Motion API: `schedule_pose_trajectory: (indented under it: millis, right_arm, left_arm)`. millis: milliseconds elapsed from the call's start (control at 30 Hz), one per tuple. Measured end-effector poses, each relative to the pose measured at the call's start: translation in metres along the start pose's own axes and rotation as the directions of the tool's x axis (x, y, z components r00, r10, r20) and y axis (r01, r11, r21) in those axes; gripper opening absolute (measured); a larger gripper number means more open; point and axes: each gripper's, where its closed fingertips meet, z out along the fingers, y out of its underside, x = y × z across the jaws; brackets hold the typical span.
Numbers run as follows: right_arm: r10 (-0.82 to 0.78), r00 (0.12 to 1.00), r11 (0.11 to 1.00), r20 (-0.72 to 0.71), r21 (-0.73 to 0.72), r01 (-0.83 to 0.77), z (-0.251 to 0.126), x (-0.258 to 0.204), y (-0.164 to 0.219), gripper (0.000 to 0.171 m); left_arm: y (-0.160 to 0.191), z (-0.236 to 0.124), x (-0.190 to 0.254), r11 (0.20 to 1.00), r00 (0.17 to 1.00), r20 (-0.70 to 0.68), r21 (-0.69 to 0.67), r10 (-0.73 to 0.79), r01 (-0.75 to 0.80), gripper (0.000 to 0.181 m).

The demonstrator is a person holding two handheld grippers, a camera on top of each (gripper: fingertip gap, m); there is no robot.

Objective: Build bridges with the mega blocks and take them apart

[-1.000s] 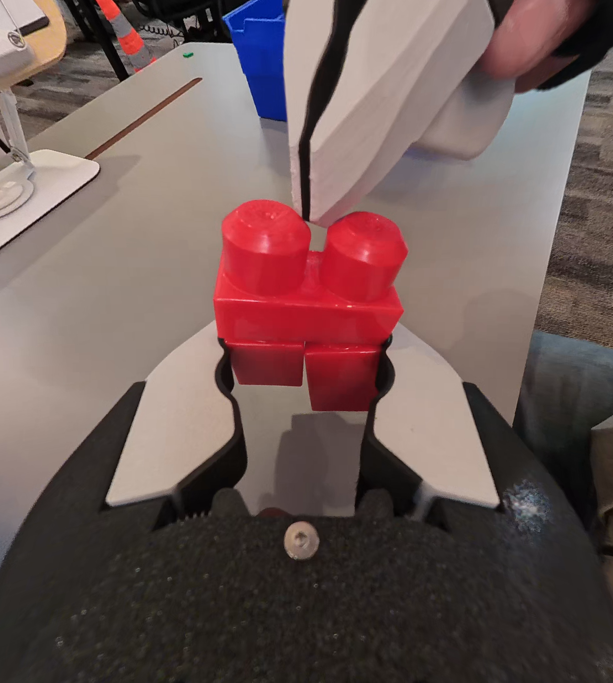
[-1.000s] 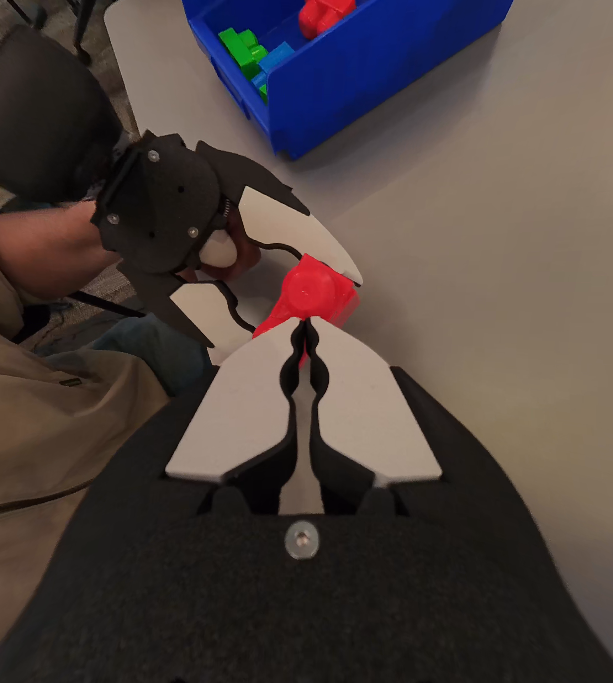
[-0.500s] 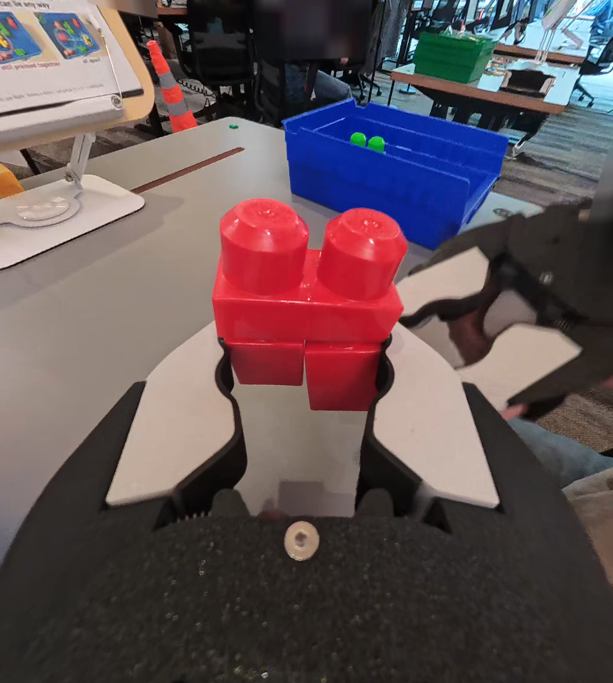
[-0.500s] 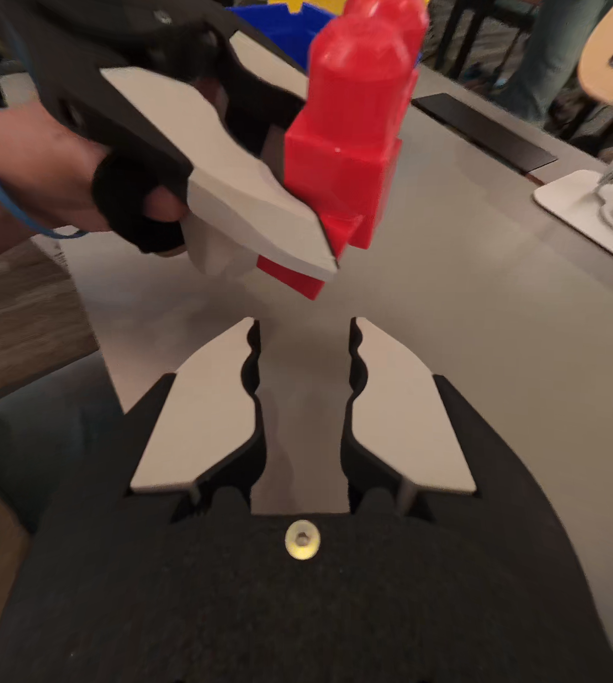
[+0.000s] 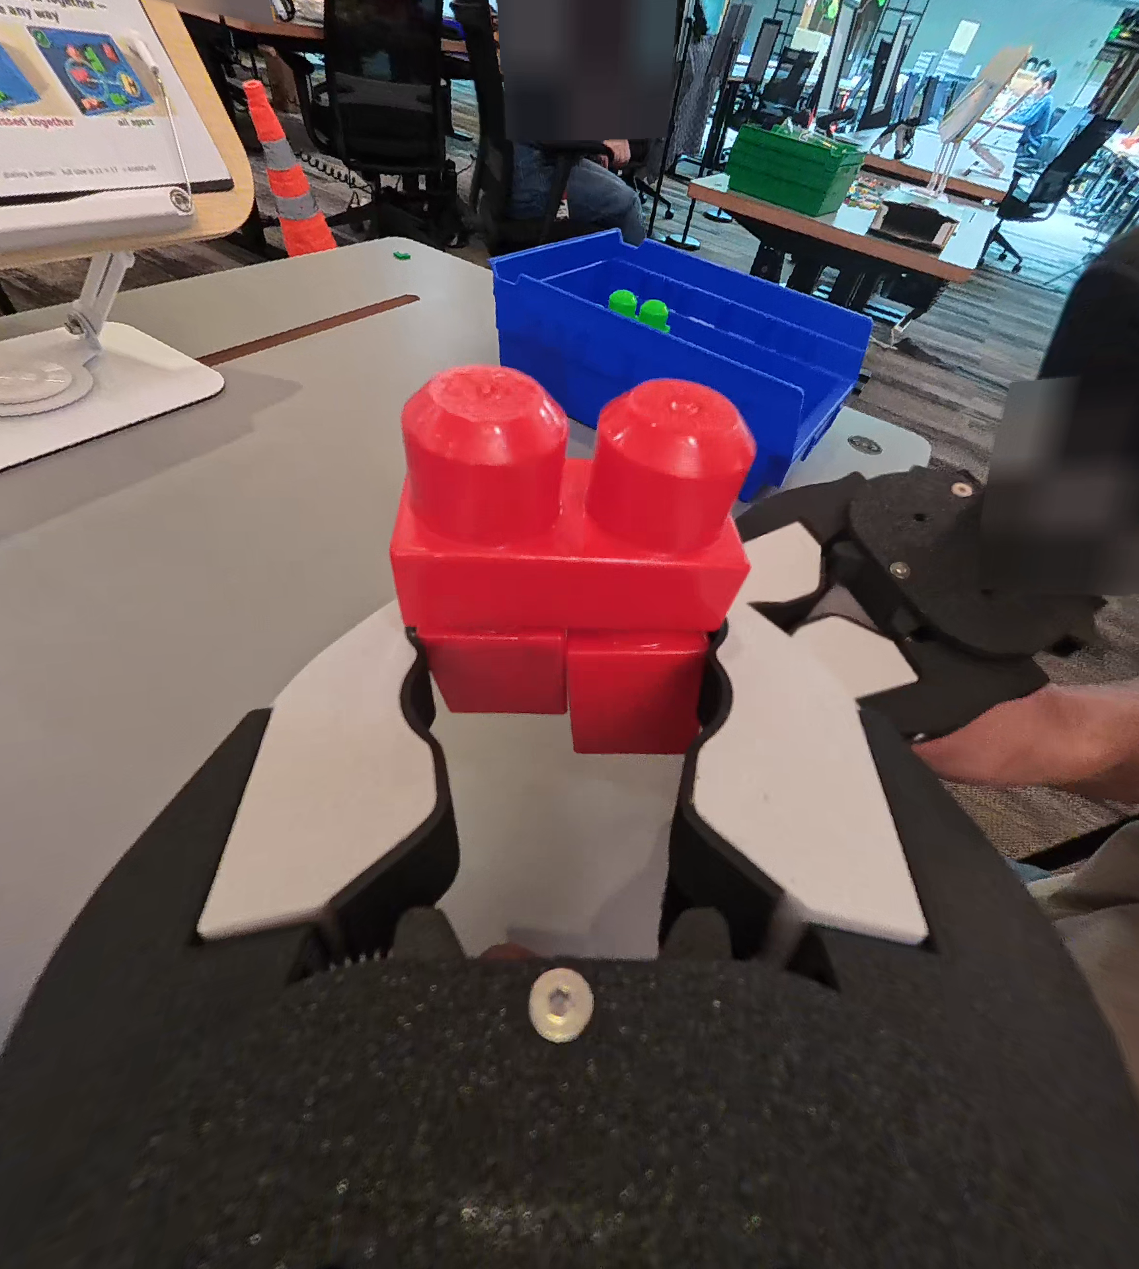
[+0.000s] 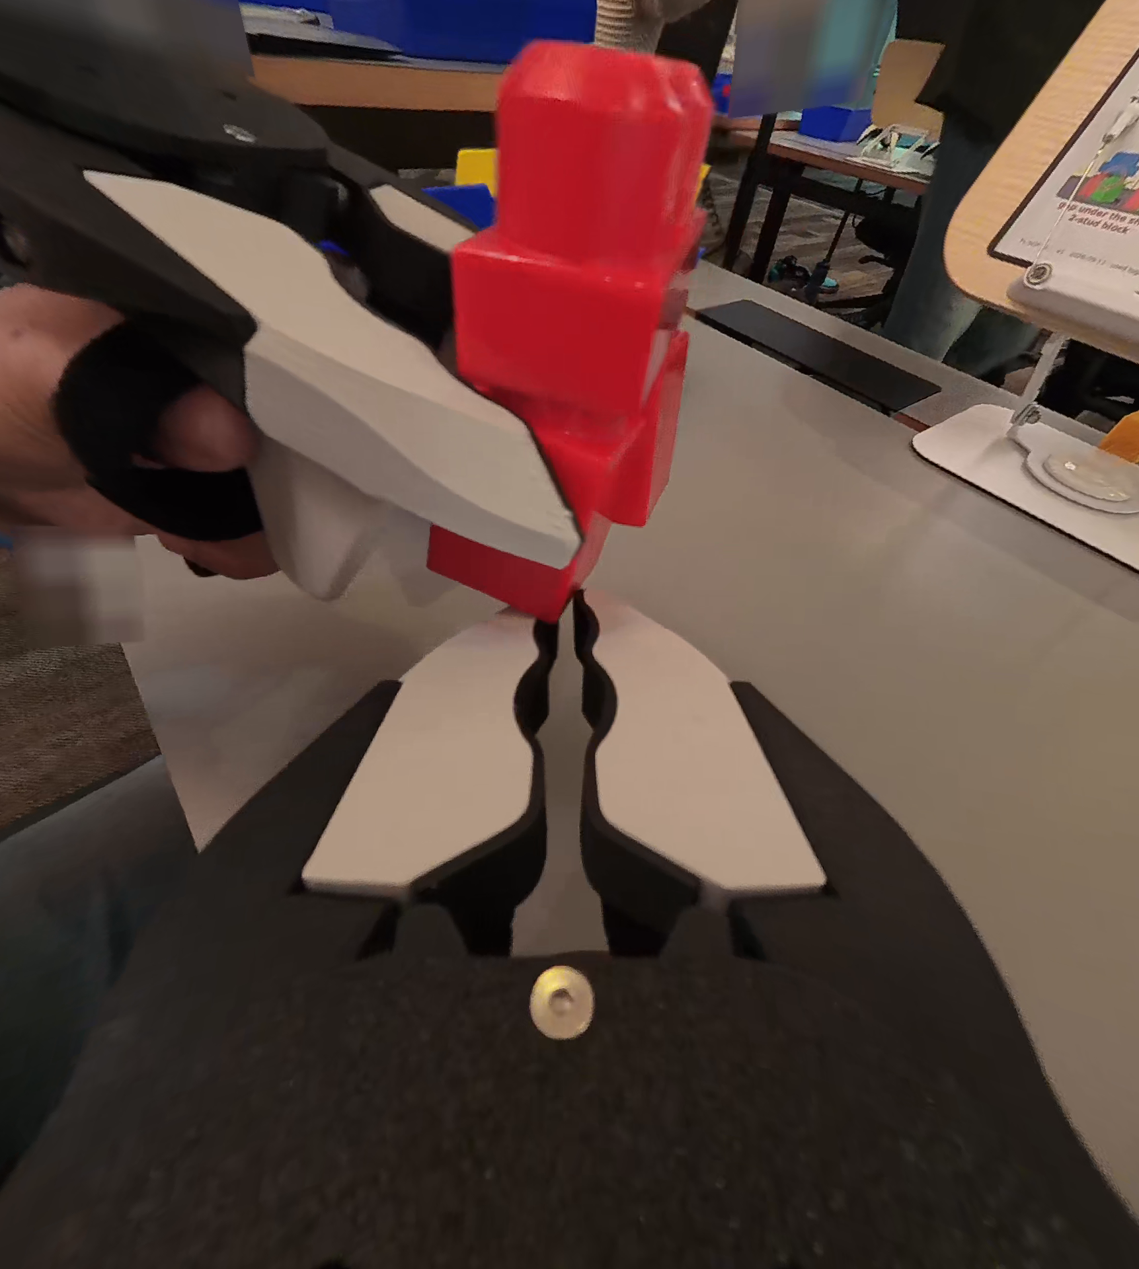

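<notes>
Over grey table (image 5: 140,618) | my left gripper (image 5: 566,687) clamps glossy red block stack (image 5: 566,570) | right gripper (image 6: 565,611) nearly closed, tips at stack's lowest corner | left view alone shows blue bin (image 5: 676,357)

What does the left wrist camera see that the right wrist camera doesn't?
Only the left wrist view shows the blue bin with a green block inside, an orange cone and a green crate farther back.

Only the right wrist view shows the right gripper nearly shut just under the red blocks, and a black strip on the table.

Both show the red blocks held by the left gripper, the grey table and a paper stand.
</notes>
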Motion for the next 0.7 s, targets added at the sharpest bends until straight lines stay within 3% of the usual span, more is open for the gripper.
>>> schedule_pose_trajectory:
  millis: [400,500,567,700]
  right_arm:
    - [0.028,0.996,0.999,0.088,-0.035,-0.025,-0.004,-0.003,0.006,0.0]
    - [0.042,0.992,0.996,0.122,-0.077,-0.033,-0.012,0.006,0.015,0.006]
    - [0.116,0.975,0.989,0.19,-0.116,-0.095,-0.02,0.009,0.019,0.009]
    - [0.344,0.866,0.937,0.362,-0.189,-0.293,-0.032,0.006,0.015,0.032]
  left_arm:
    - [0.008,-0.002,0.006,0.998,0.998,-0.023,-0.025,0.054,-0.055,0.075]
    - [0.011,-0.008,0.009,0.997,0.995,-0.06,-0.013,0.08,-0.081,0.075]
    - [0.011,-0.013,0.006,0.996,0.994,-0.068,-0.002,0.087,-0.088,0.075]
    - [0.017,-0.021,0.006,0.99,0.986,-0.097,-0.004,0.137,-0.138,0.075]
